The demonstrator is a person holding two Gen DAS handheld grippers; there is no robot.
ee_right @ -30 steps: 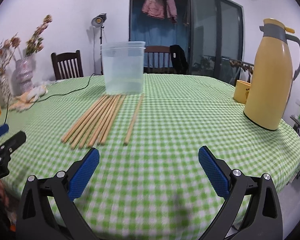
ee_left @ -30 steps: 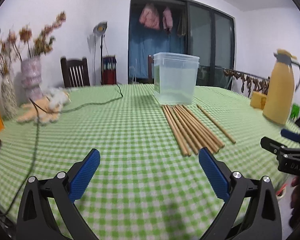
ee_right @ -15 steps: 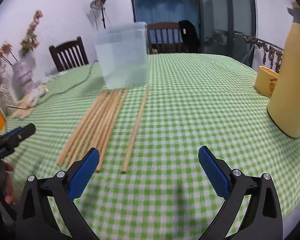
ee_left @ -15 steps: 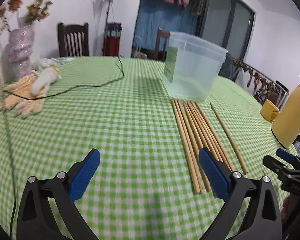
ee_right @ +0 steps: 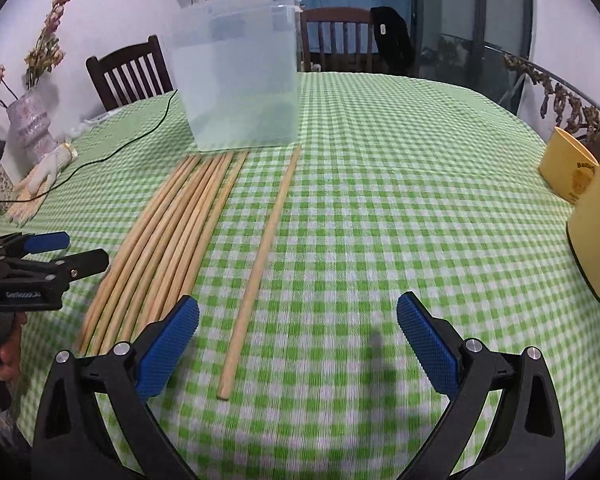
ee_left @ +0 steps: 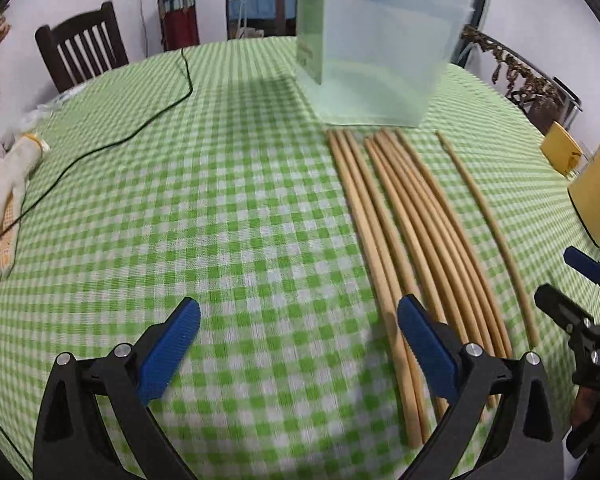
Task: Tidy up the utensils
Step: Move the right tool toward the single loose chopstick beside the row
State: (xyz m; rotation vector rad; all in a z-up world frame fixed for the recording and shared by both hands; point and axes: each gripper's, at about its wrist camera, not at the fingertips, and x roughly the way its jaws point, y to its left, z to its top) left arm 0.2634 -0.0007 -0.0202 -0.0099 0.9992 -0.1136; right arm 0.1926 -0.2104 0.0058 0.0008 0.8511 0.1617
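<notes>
- The table point(ee_right: 400, 152), under a green checked cloth, carries everything; its near half is bare cloth, which gives you room to bring both grippers in low.
- The tub point(ee_right: 240, 72), clear plastic and open at the top, stands upright at the far ends of the chopsticks, which point toward it; it looks like where they are meant to go.
- The flask point(ee_right: 598, 216), yellow, stands at your right edge beside a yellow cup point(ee_right: 566, 170), well apart from the sticks.
- Your left gripper point(ee_left: 298, 346) hovers over the cloth with its jaws wide and nothing between them; its right finger sits over the near ends of the bundle.
- Your right gripper point(ee_right: 298, 346) is also spread wide and empty, with the lone stick's near end between its fingers, probably the first pick.
- The chopsticks point(ee_left: 412, 220) lie flat, side by side, touching or nearly so.
- The single chopstick point(ee_right: 262, 264) lies just to the right of them, apart, so it is easiest to pinch.
</notes>
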